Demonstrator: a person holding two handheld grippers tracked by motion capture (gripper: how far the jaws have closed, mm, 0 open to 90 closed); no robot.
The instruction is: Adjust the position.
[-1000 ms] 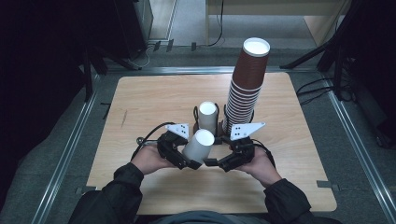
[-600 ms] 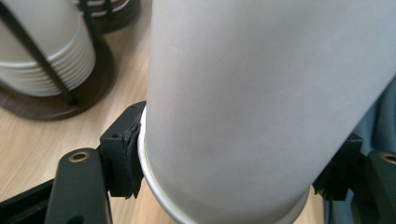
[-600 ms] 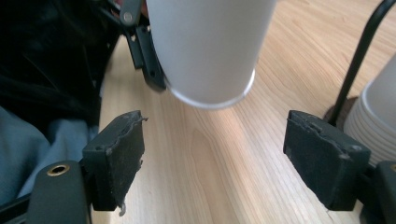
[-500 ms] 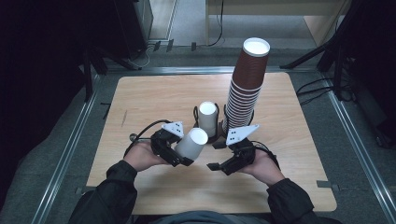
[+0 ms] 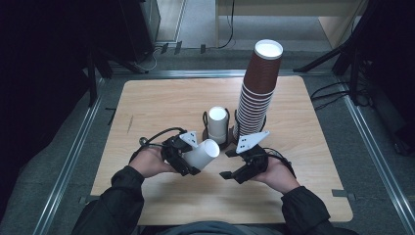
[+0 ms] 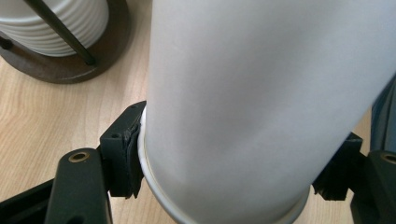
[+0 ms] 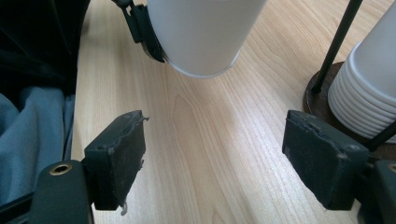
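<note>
1. The left tongs (image 5: 192,157) are holding a white paper cup (image 5: 203,154) near its rim, one pad on each side of the wall. The cup is lying tilted above the worktop (image 5: 147,107), in front of the two cup holders, with its bottom pointing toward the right tongs (image 5: 236,172).
2. The cup is probably very light and thin, so its wall is bending easily. A hard squeeze can be crushing it. The smooth paper may also be slipping a little.
3. The best place to grip seems to be near the rolled rim, where the cup is stiffer.
4. The right tongs are standing wide and holding nothing, just beside the cup.
5. Both forearms are resting low over the near edge. The brown cup stack (image 5: 258,88) and the white cup stack (image 5: 218,125) are standing behind.
</note>
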